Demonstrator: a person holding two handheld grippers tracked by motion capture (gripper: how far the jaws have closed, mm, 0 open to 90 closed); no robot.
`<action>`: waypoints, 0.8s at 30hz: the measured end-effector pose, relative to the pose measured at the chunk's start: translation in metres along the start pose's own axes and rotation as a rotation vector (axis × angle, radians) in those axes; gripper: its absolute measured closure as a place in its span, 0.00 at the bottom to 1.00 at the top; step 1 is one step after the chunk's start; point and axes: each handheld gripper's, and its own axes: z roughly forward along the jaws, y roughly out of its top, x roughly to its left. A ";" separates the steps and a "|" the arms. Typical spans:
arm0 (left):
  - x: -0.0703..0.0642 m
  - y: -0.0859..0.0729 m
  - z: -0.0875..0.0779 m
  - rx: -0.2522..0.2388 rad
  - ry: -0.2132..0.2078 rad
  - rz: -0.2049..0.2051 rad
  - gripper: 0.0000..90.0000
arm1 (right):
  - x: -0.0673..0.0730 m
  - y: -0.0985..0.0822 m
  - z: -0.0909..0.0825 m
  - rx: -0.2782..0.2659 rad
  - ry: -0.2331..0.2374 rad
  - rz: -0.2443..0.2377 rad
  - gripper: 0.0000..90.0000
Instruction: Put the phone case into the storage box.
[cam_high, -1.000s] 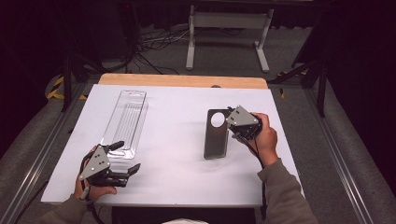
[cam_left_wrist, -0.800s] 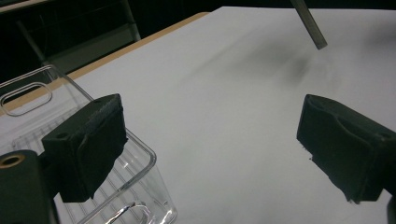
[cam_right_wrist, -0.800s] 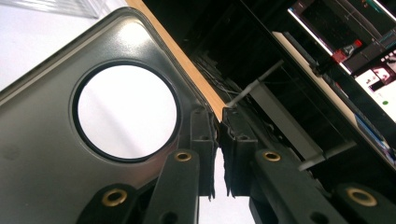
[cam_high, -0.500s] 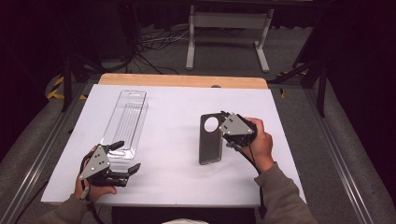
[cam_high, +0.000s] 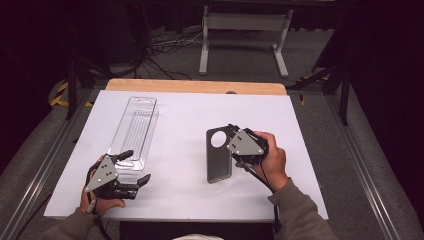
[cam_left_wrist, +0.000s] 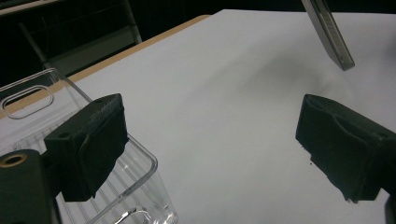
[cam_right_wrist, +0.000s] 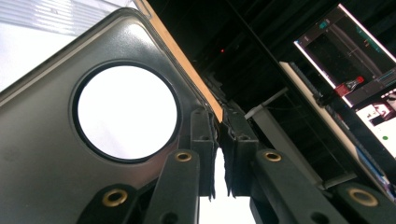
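Dark phone case (cam_high: 219, 156) w/ round camera cutout is pinched at its upper right edge by the right gripper (cam_high: 239, 136); in the right gripper view the fingers (cam_right_wrist: 203, 140) are clenched on the case's rim (cam_right_wrist: 56, 154), nearly closed since the wall is thin. The far end is lifted, the case tilted; whether the near end touches the white counter (cam_high: 190, 200) is hard to tell. In the left gripper view the case's lower corner (cam_left_wrist: 329, 35) hangs above the counter surface.

Change vs a sec ago: case + right hand (cam_high: 272, 160) have shifted toward the clear plastic tray (cam_high: 134, 131), sliding left and a bit nearer the person. Grip unchanged.

Left of the case, the left gripper (cam_high: 131, 166) sits at the tray's near end, fingers (cam_left_wrist: 88, 140) released and spread wide, one over the tray's corner (cam_left_wrist: 140, 186), nothing between them. It hasn't moved.

Judgement: looks like the case is being carried over to the tray, prob. to go in it; left gripper seems set to steady the tray. Transfer is partway; case is well apart from the tray.
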 end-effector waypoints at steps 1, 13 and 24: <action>0.000 0.001 0.001 -0.004 -0.001 0.002 0.10 | 0.002 0.001 0.000 -0.003 0.000 -0.004 0.93; -0.001 0.029 0.015 -0.049 -0.051 -0.010 0.12 | 0.015 0.011 -0.005 -0.035 0.004 -0.024 0.93; -0.012 0.065 0.040 -0.108 -0.134 -0.021 0.15 | 0.025 0.016 -0.006 -0.060 0.003 -0.041 0.93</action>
